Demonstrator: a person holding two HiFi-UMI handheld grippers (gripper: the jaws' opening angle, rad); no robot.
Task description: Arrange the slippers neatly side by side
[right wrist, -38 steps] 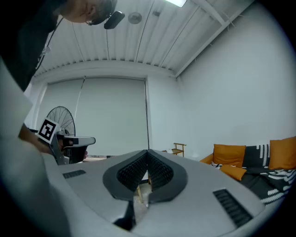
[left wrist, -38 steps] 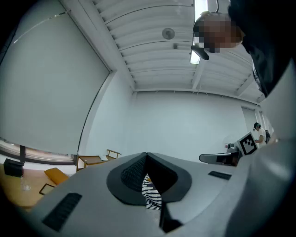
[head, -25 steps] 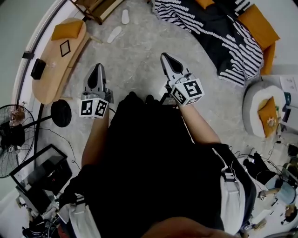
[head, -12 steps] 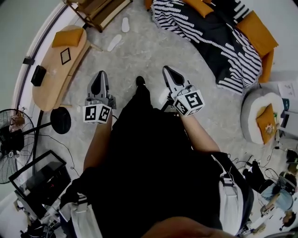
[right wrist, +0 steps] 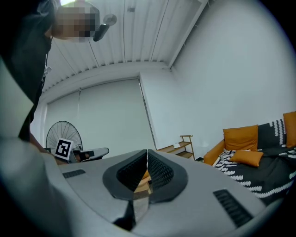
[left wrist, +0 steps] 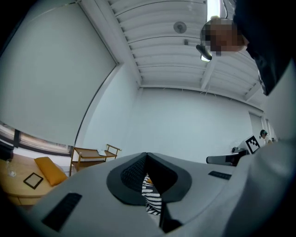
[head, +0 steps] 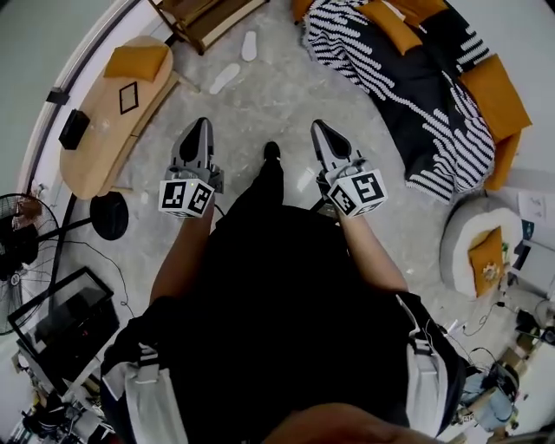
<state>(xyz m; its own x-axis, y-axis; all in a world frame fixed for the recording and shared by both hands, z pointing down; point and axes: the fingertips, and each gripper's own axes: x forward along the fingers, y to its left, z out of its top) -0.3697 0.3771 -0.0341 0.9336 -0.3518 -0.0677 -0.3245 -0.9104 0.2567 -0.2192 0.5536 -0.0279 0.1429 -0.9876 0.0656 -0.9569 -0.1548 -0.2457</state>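
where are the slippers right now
Head view, top centre, on the floor left of the sofa: far slipper by the wooden rack, near slipper apart from it, nearer the table.

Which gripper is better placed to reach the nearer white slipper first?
Probably the left. The left gripper points almost at the nearer slipper, lying ahead of it; the right gripper stands farther to the side. Both are shut and empty.

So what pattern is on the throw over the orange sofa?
The throw is black with white wavy stripes; the head view shows it best.
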